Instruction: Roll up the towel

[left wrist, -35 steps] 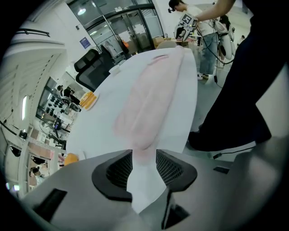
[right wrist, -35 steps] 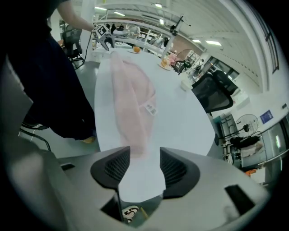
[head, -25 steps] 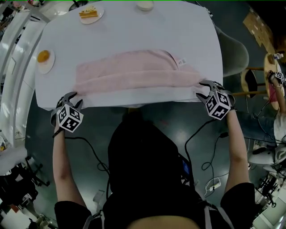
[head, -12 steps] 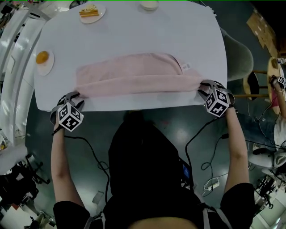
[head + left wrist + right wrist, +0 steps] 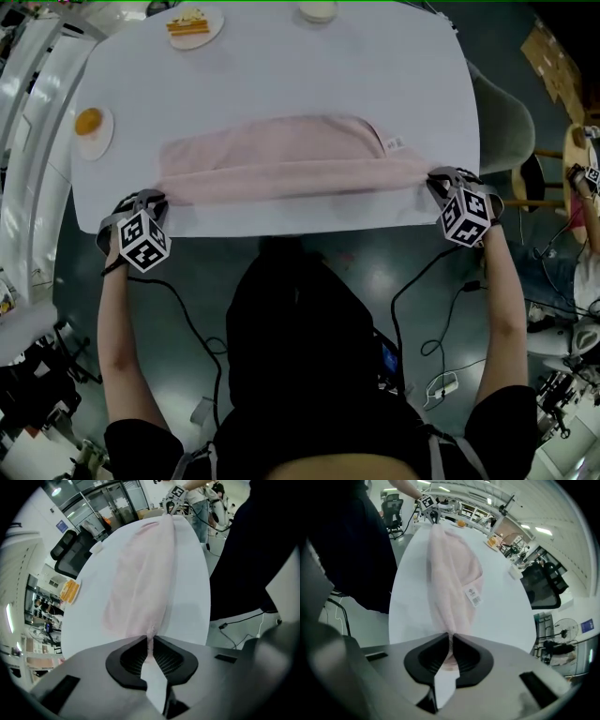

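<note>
Head view: The pink towel [image 5: 281,155] lay lengthwise across the white surface [image 5: 281,66]. Its near long edge was doubled over into a thicker band. My left claw [image 5: 153,197] stood at the left end of that band and my right claw [image 5: 435,178] at the right end, both close to the near edge of the surface. A white tag [image 5: 395,144] showed at the towel's far right corner. A plate [image 5: 92,125] carrying an orange item sat at the left edge, well apart from the towel.

Left gripper view: The jaws of my left claw [image 5: 150,641] had just been closing and were clenched on a thin pinch of the towel [image 5: 145,573], the pink cloth caught between the black pads. From there the towel ran away across the surface [image 5: 192,583] toward the other claw at its far end.

Right gripper view: The jaws of my right claw [image 5: 451,644] had likewise just been closing and were clamped on the towel [image 5: 450,573], with a fold of cloth pressed between the pads. The tag [image 5: 474,595] lay on the towel's right side, just beyond the claw. The towel rested flat on the surface [image 5: 506,606].
</note>
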